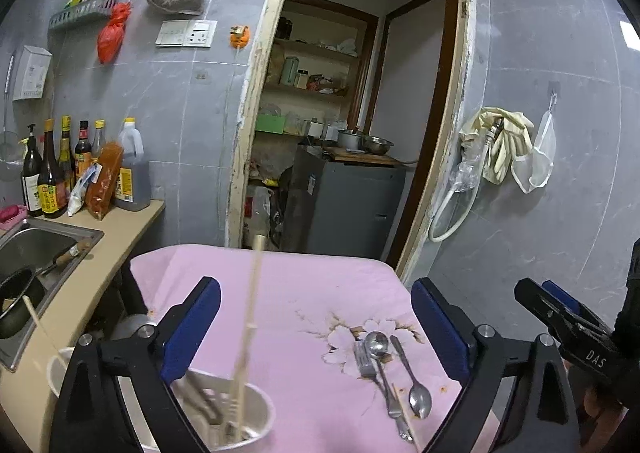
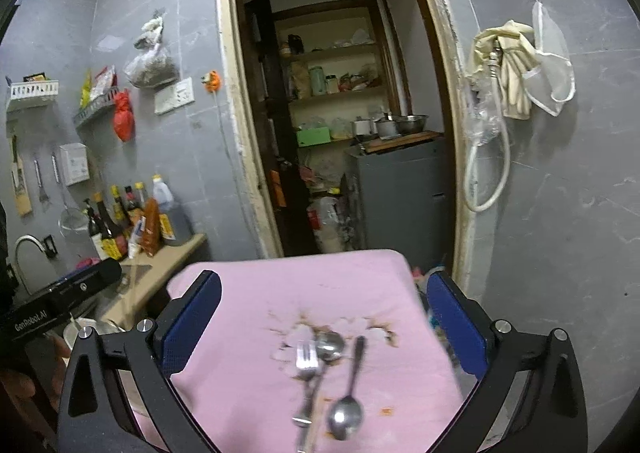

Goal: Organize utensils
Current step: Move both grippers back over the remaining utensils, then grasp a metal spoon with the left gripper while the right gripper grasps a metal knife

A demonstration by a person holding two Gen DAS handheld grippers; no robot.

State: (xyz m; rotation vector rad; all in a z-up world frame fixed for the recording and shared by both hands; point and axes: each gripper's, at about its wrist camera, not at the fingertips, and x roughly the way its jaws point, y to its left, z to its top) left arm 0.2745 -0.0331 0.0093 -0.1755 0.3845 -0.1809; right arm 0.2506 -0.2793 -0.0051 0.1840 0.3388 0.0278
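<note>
A white utensil holder (image 1: 256,409) stands at the near left of the pink-clothed table (image 1: 296,285), with chopsticks (image 1: 251,317) and other utensils upright in it. On the flower print lie a fork (image 1: 365,363), a spoon (image 1: 378,344) and a second spoon (image 1: 419,400), with one chopstick (image 1: 405,409) under them. My left gripper (image 1: 316,317) is open above the holder and holds nothing. In the right wrist view, my right gripper (image 2: 324,317) is open over the fork (image 2: 307,363) and both spoons (image 2: 330,345) (image 2: 346,417), with its fingers clear of them.
A counter at the left holds a sink (image 1: 86,241) with a dark pan (image 1: 18,299) and several sauce bottles (image 1: 80,169). Another white cup (image 1: 58,371) sits beside the holder. Beyond the table an open doorway shows a grey cabinet (image 1: 344,205) and shelves. Gloves (image 1: 504,141) hang on the right wall.
</note>
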